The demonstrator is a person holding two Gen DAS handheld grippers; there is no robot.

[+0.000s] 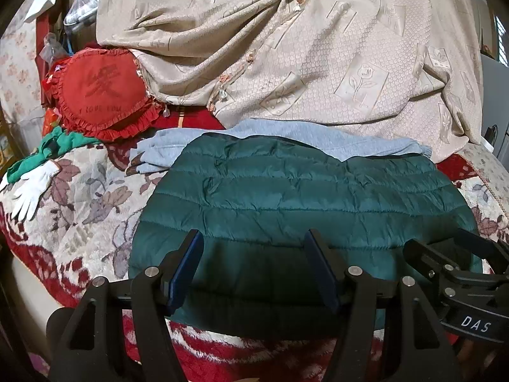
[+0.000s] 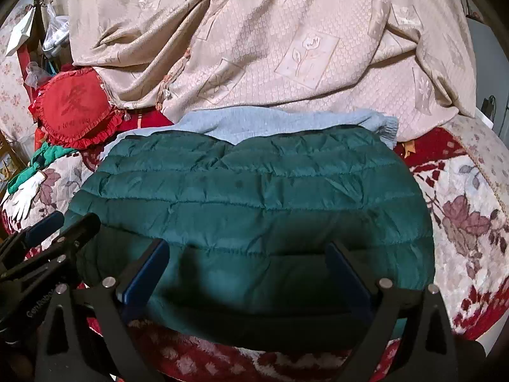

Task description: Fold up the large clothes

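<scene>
A dark green quilted puffer jacket (image 1: pixel 286 203) lies folded flat on the bed; it also fills the middle of the right wrist view (image 2: pixel 248 197). A light blue knit garment (image 1: pixel 286 137) lies under its far edge and shows in the right wrist view (image 2: pixel 254 121). My left gripper (image 1: pixel 254 242) is open and empty, just above the jacket's near edge. My right gripper (image 2: pixel 248 251) is open and empty over the same near edge, to the right of the left one. The right gripper also shows at the right of the left wrist view (image 1: pixel 461 254).
A floral red and cream blanket (image 1: pixel 89 210) covers the bed. A beige patterned cover (image 1: pixel 318 57) is heaped behind the jacket. A red heart cushion (image 1: pixel 101 95), a green cloth (image 1: pixel 63 146) and a white glove (image 1: pixel 31 187) lie at the left.
</scene>
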